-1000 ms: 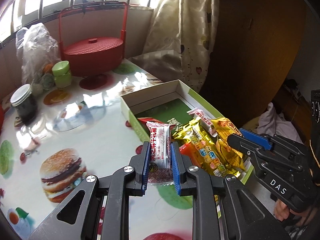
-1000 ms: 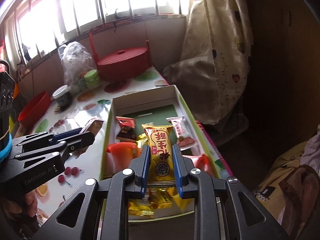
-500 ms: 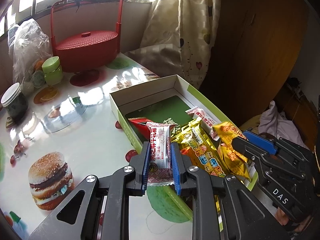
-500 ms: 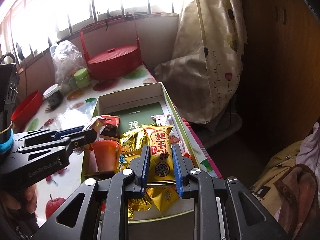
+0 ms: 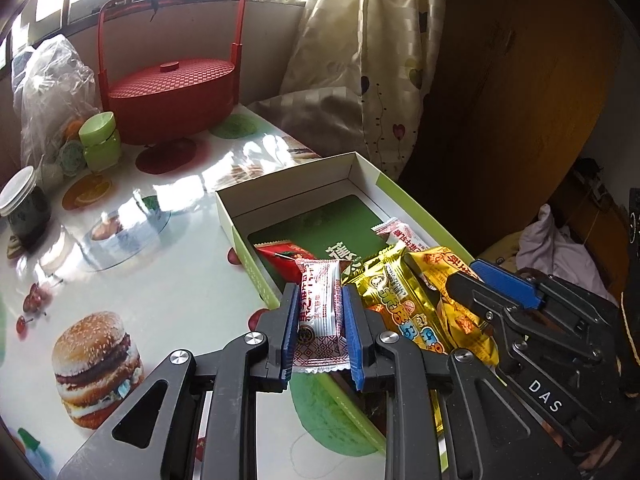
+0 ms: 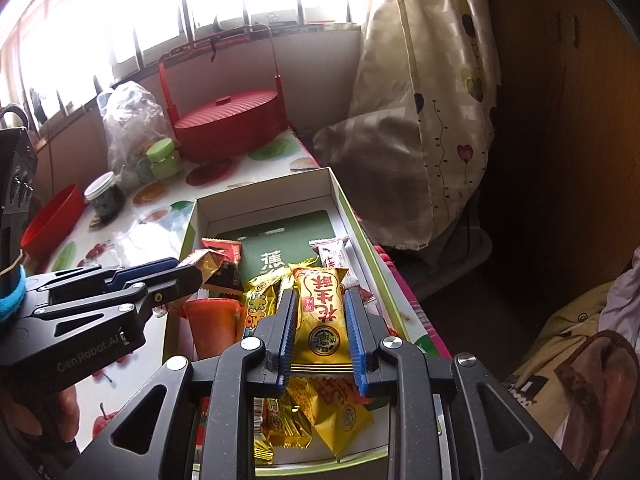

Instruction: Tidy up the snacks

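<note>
My left gripper (image 5: pixel 319 312) is shut on a red-and-white snack packet (image 5: pixel 320 316), held over the near left wall of the open green-and-white box (image 5: pixel 288 192). My right gripper (image 6: pixel 322 320) is shut on a yellow snack packet with red characters (image 6: pixel 322 316), held above the box (image 6: pixel 264 196). Inside the box lie several gold and yellow packets (image 6: pixel 316 412), a red packet (image 5: pixel 280 254), a pink-white packet (image 6: pixel 332 254) and an orange cup (image 6: pixel 214 322). The right gripper also shows in the left wrist view (image 5: pixel 464 276), and the left gripper shows in the right wrist view (image 6: pixel 188 270).
A red lidded basket with a tall handle (image 5: pixel 172 92), green-lidded jars (image 5: pixel 100 140), a dark jar with a white lid (image 5: pixel 22 208) and a plastic bag (image 5: pixel 48 88) stand at the table's far side. A red bowl (image 6: pixel 52 220) sits left. A curtain (image 6: pixel 420 100) hangs beyond the table's right edge.
Both grippers have drawn back toward the near end of the box, each still holding its packet. The box and basket look farther away.
</note>
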{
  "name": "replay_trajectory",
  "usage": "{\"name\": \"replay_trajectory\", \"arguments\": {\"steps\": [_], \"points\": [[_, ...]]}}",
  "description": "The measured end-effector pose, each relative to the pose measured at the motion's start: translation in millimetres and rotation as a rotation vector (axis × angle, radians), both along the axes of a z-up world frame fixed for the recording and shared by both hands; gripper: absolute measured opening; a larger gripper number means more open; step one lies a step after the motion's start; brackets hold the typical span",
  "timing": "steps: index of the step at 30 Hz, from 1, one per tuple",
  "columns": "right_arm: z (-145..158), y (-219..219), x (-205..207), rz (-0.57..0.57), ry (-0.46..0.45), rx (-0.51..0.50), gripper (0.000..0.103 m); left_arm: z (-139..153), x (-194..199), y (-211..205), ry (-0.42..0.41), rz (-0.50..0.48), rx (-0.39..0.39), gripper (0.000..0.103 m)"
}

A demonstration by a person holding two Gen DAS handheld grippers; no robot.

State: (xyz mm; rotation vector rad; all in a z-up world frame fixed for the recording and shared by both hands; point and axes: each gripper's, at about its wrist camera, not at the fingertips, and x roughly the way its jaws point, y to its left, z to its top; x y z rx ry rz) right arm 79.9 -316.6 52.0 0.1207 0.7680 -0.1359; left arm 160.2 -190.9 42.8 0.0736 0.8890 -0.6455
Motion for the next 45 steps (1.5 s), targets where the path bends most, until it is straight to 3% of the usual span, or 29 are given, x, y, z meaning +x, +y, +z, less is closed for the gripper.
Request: {"name": "replay_trajectory", "arguments": {"steps": [6, 8, 10, 19, 31, 45], "points": [[-1, 2, 2, -0.002, 0.001, 0.001, 0.029, 0, 0, -1, 0.008, -0.021, -0.011, 0.033], [-2, 2, 3, -0.004, 0.003, 0.001, 0.032, 1, -1, 0, 0.010, -0.031, -0.029, 0.047], [-2, 2, 3, -0.006, 0.002, 0.007, 0.033, 2, -2, -1, 0.001, -0.027, -0.025, 0.053], [8, 5, -6, -0.004, -0.032, 0.006, 0.037, 13, -12, 8, -0.018, -0.006, -0.028, 0.053], [22, 22, -36, 0.004, -0.056, -0.018, 0.044, 24, -54, 31, -0.074, 0.067, 0.010, 0.053], [22, 41, -83, -0.007, -0.063, -0.016, 0.049, 6, -107, 60, -0.069, 0.124, 0.054, 0.053]]}}
